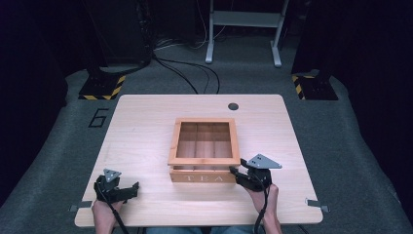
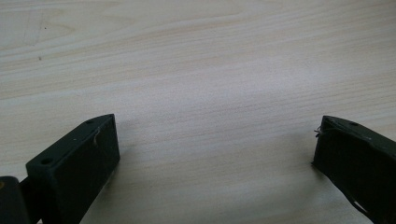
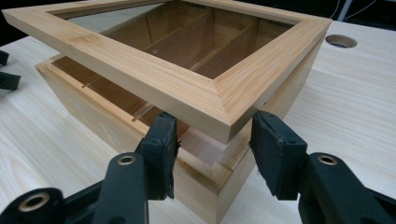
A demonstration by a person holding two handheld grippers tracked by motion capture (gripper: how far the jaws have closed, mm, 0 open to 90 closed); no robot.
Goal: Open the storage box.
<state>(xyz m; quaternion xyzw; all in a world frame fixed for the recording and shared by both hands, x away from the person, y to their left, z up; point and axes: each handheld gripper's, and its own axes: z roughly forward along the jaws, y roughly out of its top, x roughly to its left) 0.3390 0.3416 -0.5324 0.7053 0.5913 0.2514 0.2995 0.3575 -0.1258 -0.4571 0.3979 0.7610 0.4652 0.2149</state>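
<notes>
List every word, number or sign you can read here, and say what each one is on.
"TEA": pale letters on the front wall of the wooden box, high view.
"6": dark numeral on the grey floor covering left of the table.
Nothing else is readable.

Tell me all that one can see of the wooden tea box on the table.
The light wooden tea box sits mid-table, "TEA" on its front wall. Dividers split its inside. Its framed lid with a clear pane is raised, tilted up at the front. The right gripper has open jaws either side of the lid's front corner.
</notes>
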